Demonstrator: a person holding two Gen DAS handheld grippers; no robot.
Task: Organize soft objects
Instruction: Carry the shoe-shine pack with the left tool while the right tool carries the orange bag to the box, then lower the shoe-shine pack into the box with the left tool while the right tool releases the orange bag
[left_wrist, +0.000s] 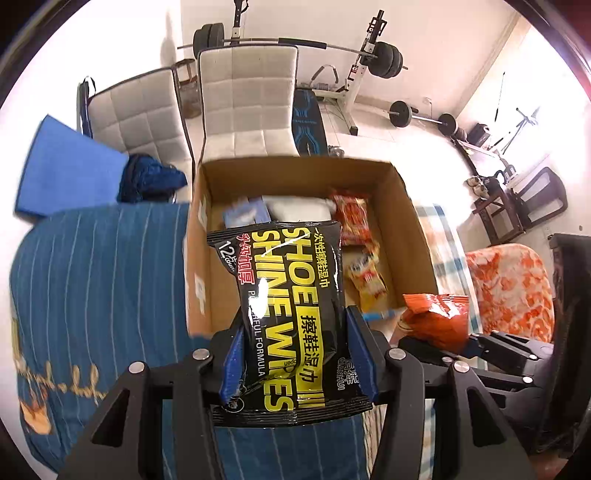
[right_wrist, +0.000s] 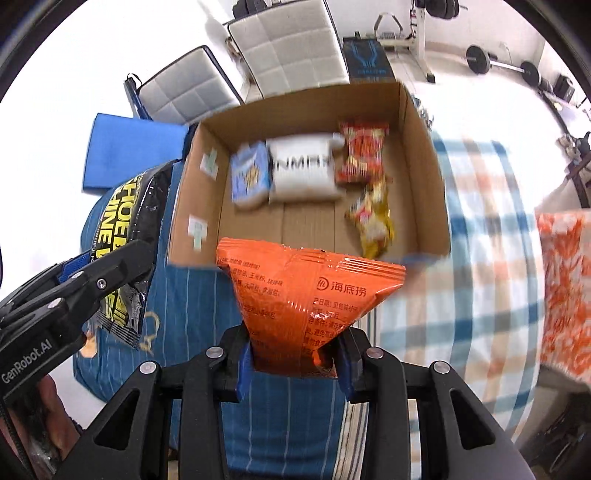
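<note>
The box (right_wrist: 424, 177) already holds five soft packs; the left gripper (left_wrist: 295, 354) is clamped on wipes (left_wrist: 291, 306), the right gripper (right_wrist: 295, 360) on an orange bag (right_wrist: 303, 295), both short of the box and not yet dropped in.

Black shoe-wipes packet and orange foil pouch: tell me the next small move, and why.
Probably carry both forward over the open cardboard box and let go. The left gripper is shut on the black shoe-wipes packet, the right gripper on the orange foil pouch, both held above the bedding short of the box, whose near floor is bare.
</note>
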